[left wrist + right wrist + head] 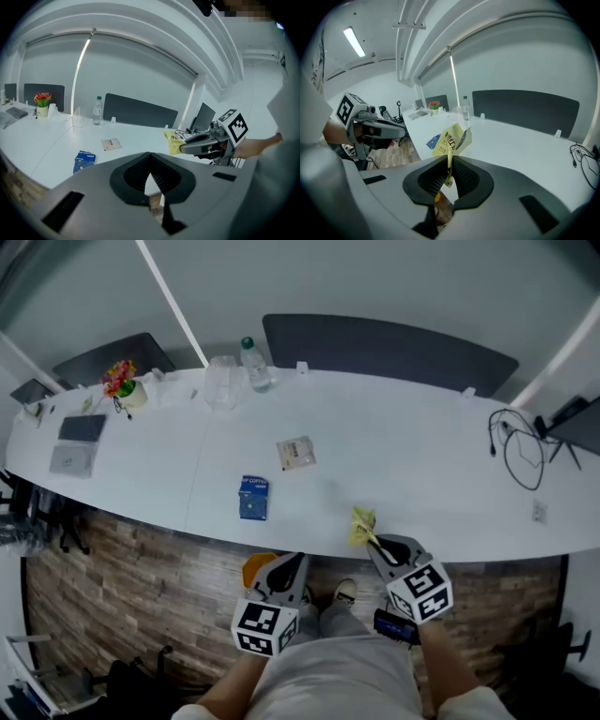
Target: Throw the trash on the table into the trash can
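Observation:
A yellow wrapper (362,524) (452,138) hangs over the near edge of the white table (412,474). My right gripper (373,542) (449,161) is shut on its lower corner. The left gripper view shows the same wrapper (174,140) at the tip of the right gripper (187,146). On the table lie a blue packet (253,497) (84,160) and, farther back, a small beige packet (295,453) (111,144). My left gripper (298,559) (150,174) is below the table's near edge, shut with nothing in it. An orange object (255,568) lies on the floor beside it.
At the back of the table stand a water bottle (254,364), a clear container (222,382) and a flower pot (125,388). A notebook and tablet (80,442) lie far left, black cables (516,451) far right. Dark chairs (394,348) line the far side.

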A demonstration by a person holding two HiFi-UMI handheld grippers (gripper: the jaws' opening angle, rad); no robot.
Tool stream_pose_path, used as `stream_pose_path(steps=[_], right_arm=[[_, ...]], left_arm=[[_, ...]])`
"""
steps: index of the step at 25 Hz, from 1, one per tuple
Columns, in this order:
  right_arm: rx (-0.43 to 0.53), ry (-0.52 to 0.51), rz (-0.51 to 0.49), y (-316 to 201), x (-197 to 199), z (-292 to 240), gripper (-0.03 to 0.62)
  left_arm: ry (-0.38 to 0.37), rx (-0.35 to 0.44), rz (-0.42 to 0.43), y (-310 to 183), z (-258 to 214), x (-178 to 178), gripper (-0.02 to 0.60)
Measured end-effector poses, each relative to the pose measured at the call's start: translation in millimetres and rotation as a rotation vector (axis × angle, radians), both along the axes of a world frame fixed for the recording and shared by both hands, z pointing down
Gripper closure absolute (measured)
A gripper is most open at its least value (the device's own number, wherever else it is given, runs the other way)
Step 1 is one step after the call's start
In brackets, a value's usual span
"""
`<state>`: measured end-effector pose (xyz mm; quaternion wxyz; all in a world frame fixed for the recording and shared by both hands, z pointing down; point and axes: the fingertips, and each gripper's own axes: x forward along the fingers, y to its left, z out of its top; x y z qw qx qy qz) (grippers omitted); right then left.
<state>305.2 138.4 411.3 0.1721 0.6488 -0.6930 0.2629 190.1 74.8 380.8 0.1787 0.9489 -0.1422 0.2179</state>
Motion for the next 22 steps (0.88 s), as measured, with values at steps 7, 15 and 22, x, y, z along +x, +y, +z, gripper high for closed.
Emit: stream_pose_path(steps=[7,15,22], right_arm=[[0.045,0.008,0.023,2,-2,-24,0.542],[0.062,-0.001,-0.08,-16,-30,-29,0.542],[0.033,-0.036,-0.309,-55,-105,-11,0.542]], left_arm=[[0.035,0.038,0.003,0,-21,-7,0.581],[0.046,0.062,-0.102,-7,-30,-38,0.581],[0.027,0.064,-0.311,-20,-27,-115,0.581]])
